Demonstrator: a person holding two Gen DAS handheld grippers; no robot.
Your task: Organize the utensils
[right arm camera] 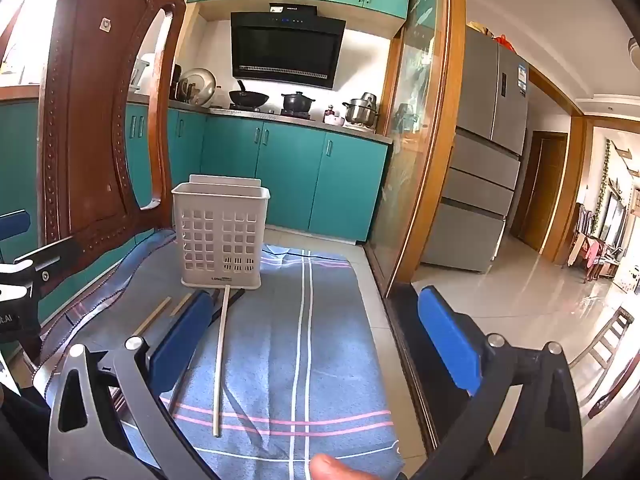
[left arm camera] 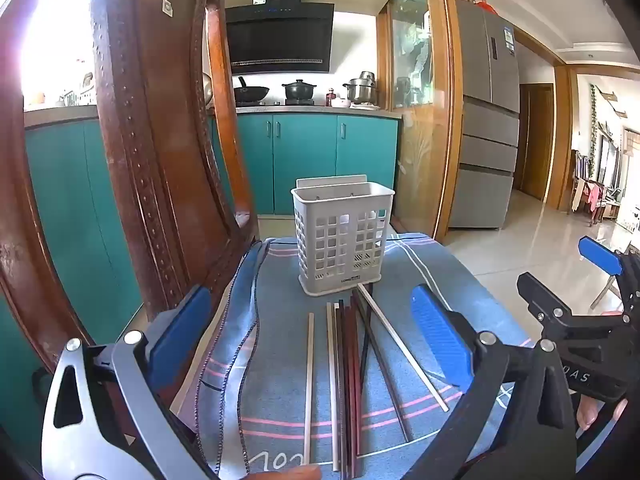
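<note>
1. Chopsticks [left arm camera: 348,380] lie loose on a blue striped cloth [left arm camera: 280,400] in the lower middle of the left wrist view, fanned out lengthwise, with their far tips near the base of a pale slotted utensil holder [left arm camera: 342,236].
2. The sticks differ in colour: pale ones at the left and right of the fan, dark red and black ones bunched in the middle, some crossing each other.
3. The utensil holder stands upright on the cloth at the centre of the left view; in the right wrist view it sits left of centre [right arm camera: 222,232]. Nothing shows above its rim.
4. The left gripper [left arm camera: 316,344] hangs over the chopsticks with its blue pads spread wide, one at lower left and one at lower right of its view, touching nothing.
5. The right gripper [right arm camera: 320,344] is likewise spread wide over the cloth [right arm camera: 328,340], with nothing between its pads.
6. In the right view one pale chopstick [right arm camera: 221,360] runs from the holder's base toward the lower edge, just right of the left pad; other sticks are partly hidden behind that pad.
7. A carved wooden chair back [left arm camera: 160,140] fills the left side of both views.
8. Teal cabinets [left arm camera: 304,160] and a grey fridge [left arm camera: 488,120] stand behind.
</note>
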